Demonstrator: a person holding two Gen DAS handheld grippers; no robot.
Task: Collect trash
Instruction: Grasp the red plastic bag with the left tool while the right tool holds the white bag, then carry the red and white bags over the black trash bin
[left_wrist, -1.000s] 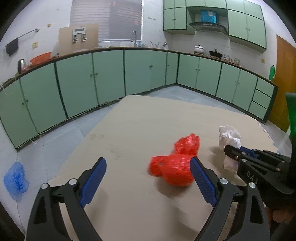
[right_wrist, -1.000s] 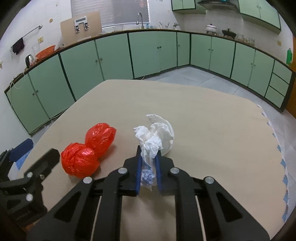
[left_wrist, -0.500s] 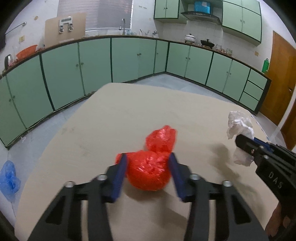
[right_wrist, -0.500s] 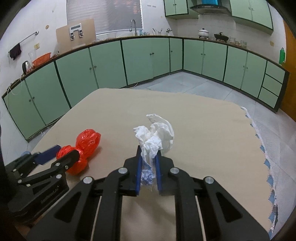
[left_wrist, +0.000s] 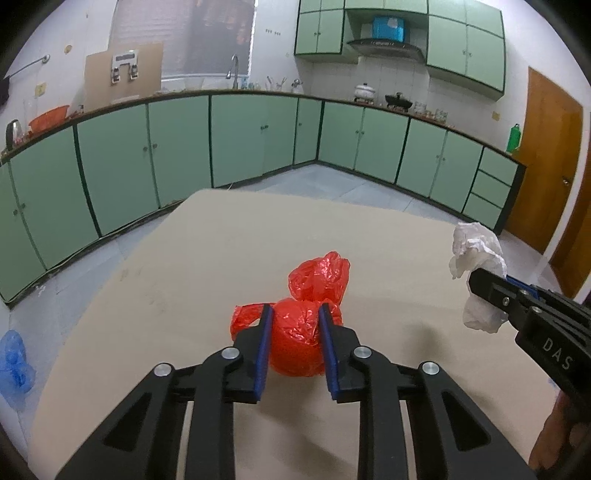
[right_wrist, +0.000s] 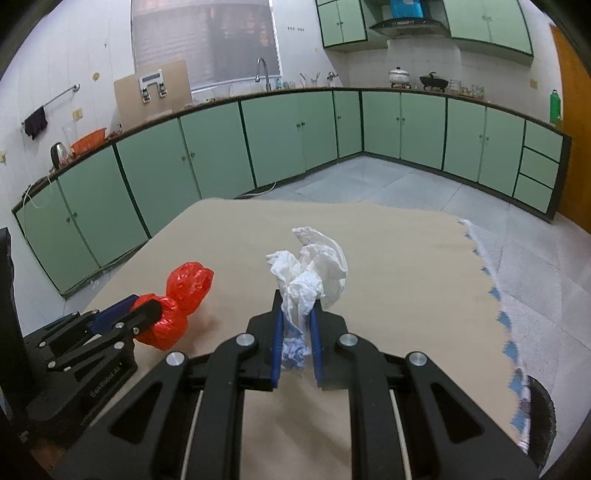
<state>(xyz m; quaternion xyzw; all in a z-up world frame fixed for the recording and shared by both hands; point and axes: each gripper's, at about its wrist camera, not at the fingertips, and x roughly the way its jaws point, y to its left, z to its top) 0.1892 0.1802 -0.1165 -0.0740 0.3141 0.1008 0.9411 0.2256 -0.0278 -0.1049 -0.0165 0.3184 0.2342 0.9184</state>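
Through the left wrist camera I see my left gripper (left_wrist: 295, 325) with its jaws just closed in on the red plastic bag (left_wrist: 299, 332); the blue pads press both sides of the bag's nearer lobe. The bag's second lobe sticks out past the fingertips, over the beige table (left_wrist: 229, 236). To the right of the red bag, my right gripper (left_wrist: 491, 284) comes in from the frame edge, clamped on a crumpled white tissue (left_wrist: 474, 251) that bulges above and below its tip. Beyond the table's far edge runs a bank of green cabinets (left_wrist: 236, 144) with a faucet (left_wrist: 232, 68) on the counter above them. On the floor left of the table lies a blue plastic bag (left_wrist: 14, 365). A wooden door (left_wrist: 546, 162) stands at the far right.

Through the right wrist camera, my right gripper (right_wrist: 295, 314) has its narrow jaws pinched on the white tissue (right_wrist: 310, 269), most of the wad fanning out above the fingertips, a bit hanging between the pads. Left of the tissue, my left gripper (right_wrist: 140, 310) holds the red bag (right_wrist: 181, 295), one finger crossing in front of the nearer lobe and hiding part of it. The table (right_wrist: 388, 258) ends at a ragged edge right of the tissue, with grey floor tiles (right_wrist: 406, 184) past it. A kettle (right_wrist: 59, 151) and an orange basin (right_wrist: 90, 140) sit on the counter far left.
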